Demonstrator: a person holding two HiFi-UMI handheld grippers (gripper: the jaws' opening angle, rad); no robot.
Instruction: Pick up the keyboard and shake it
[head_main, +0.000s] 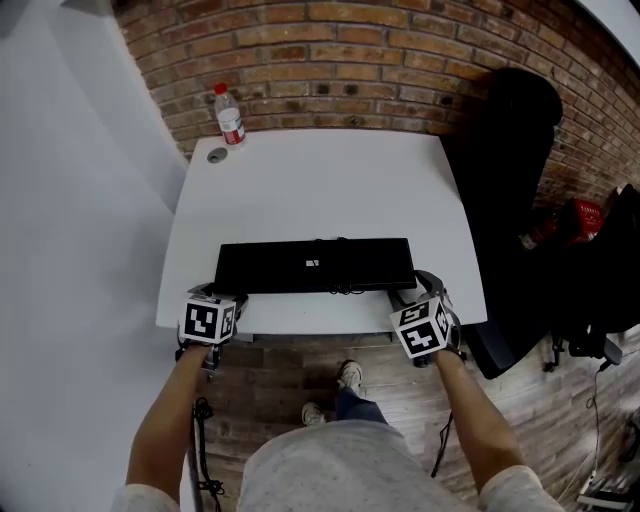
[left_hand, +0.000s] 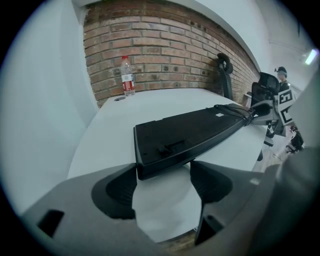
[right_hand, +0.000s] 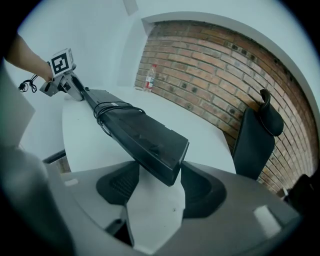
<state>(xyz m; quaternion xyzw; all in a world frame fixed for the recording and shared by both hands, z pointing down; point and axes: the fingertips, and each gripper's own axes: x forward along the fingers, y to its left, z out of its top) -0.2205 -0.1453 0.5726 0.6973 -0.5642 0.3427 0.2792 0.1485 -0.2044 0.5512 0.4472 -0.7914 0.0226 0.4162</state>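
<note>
The black keyboard (head_main: 315, 266) lies underside up along the near edge of the white table (head_main: 320, 180). Its cable (right_hand: 107, 112) is wound round its body. My left gripper (head_main: 215, 292) is at its left end and my right gripper (head_main: 420, 288) at its right end. In the left gripper view the keyboard (left_hand: 190, 132) end sits between the two pads of the left gripper (left_hand: 162, 177), touching both. In the right gripper view the other end of the keyboard (right_hand: 140, 135) is likewise pinched by the right gripper (right_hand: 159, 182). Both ends look slightly lifted off the tabletop.
A plastic water bottle (head_main: 230, 116) with a red cap stands at the table's far left corner, next to a small grey disc (head_main: 217, 155). A black chair (head_main: 510, 200) stands against the brick wall on the right. Bags lie on the floor at far right.
</note>
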